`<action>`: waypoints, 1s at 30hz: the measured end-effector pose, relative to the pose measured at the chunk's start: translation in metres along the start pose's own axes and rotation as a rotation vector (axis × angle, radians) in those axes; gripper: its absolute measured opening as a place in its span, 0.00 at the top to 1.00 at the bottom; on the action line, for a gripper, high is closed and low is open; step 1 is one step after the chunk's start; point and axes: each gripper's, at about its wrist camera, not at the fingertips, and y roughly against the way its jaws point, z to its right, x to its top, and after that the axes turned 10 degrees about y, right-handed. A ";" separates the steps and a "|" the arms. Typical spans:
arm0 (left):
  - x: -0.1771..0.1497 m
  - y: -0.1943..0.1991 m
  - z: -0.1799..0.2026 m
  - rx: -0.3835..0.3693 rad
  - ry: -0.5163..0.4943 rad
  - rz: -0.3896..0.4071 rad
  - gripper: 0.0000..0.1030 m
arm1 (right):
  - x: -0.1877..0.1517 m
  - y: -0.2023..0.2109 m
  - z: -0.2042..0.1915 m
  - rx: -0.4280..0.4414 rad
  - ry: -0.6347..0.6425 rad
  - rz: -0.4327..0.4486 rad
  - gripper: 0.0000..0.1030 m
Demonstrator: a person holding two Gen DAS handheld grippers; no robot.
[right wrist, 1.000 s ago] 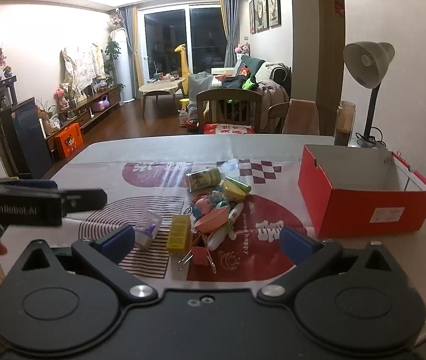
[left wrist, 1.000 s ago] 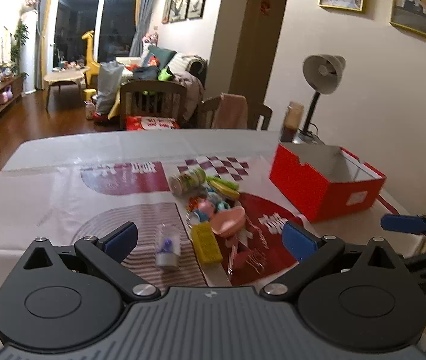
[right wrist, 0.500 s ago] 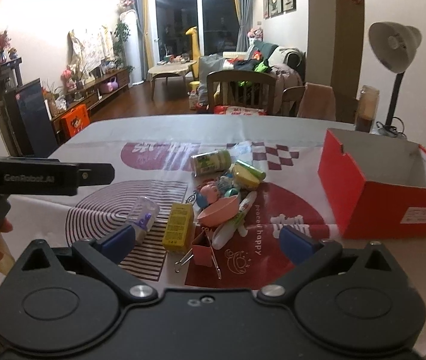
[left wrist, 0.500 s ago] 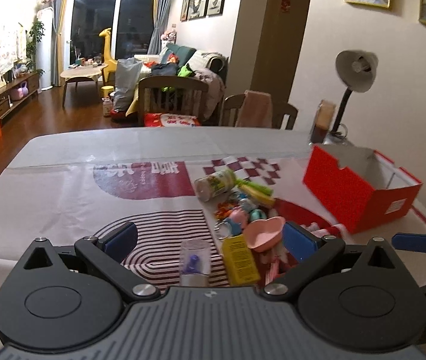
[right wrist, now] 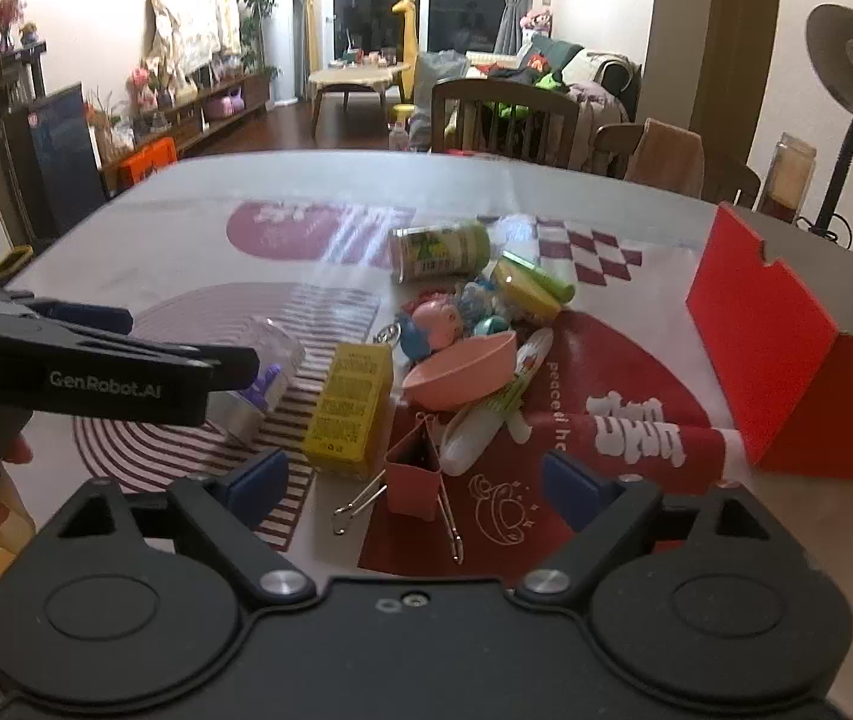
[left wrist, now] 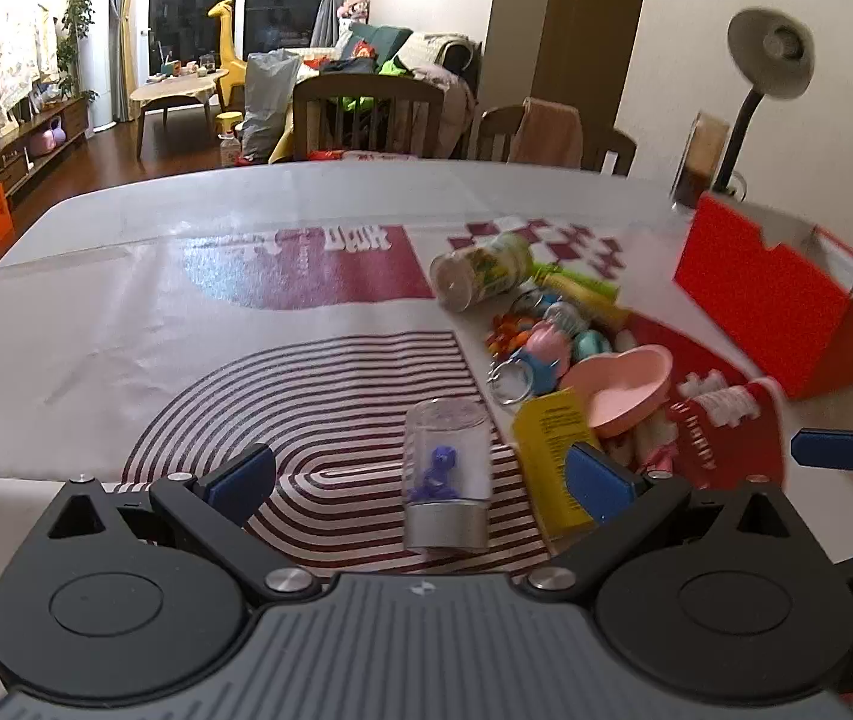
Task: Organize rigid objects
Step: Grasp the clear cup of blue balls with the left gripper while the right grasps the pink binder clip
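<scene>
While hovering low, left gripper [left wrist: 420, 474] fingers spread around clear jar [left wrist: 446, 474]; right gripper [right wrist: 414, 486] spread too, clip [right wrist: 413, 471] at 12.

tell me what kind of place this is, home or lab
Most likely a family home, an open dining and living room. Wooden slat-back dining chairs stand at the cloth-covered table, with a sofa piled with clothes and a tall yellow toy giraffe by the dark glass doors.

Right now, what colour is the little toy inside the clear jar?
Purple; the toy inside the clear jar shows best in the left wrist view.
</scene>
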 end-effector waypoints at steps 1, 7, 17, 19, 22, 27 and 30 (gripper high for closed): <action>-0.001 -0.004 0.000 0.005 -0.005 -0.005 0.00 | 0.000 -0.005 -0.002 -0.003 0.006 -0.004 0.14; -0.003 -0.022 -0.001 0.027 -0.019 -0.021 0.05 | 0.002 -0.026 -0.006 0.006 0.008 -0.044 0.22; -0.005 -0.040 0.005 0.022 -0.038 -0.069 0.34 | 0.001 -0.048 -0.006 0.006 -0.008 -0.097 0.44; -0.005 -0.045 0.006 0.017 -0.039 -0.085 0.40 | 0.001 -0.050 -0.006 0.011 -0.013 -0.105 0.47; -0.005 -0.047 0.006 0.008 -0.043 -0.093 0.45 | 0.001 -0.052 -0.006 0.014 -0.022 -0.111 0.53; -0.005 -0.049 0.009 0.003 -0.061 -0.095 0.58 | 0.002 -0.052 -0.005 0.008 -0.030 -0.119 0.62; -0.005 -0.049 0.009 -0.004 -0.064 -0.098 0.60 | 0.002 -0.050 -0.006 -0.002 -0.026 -0.119 0.65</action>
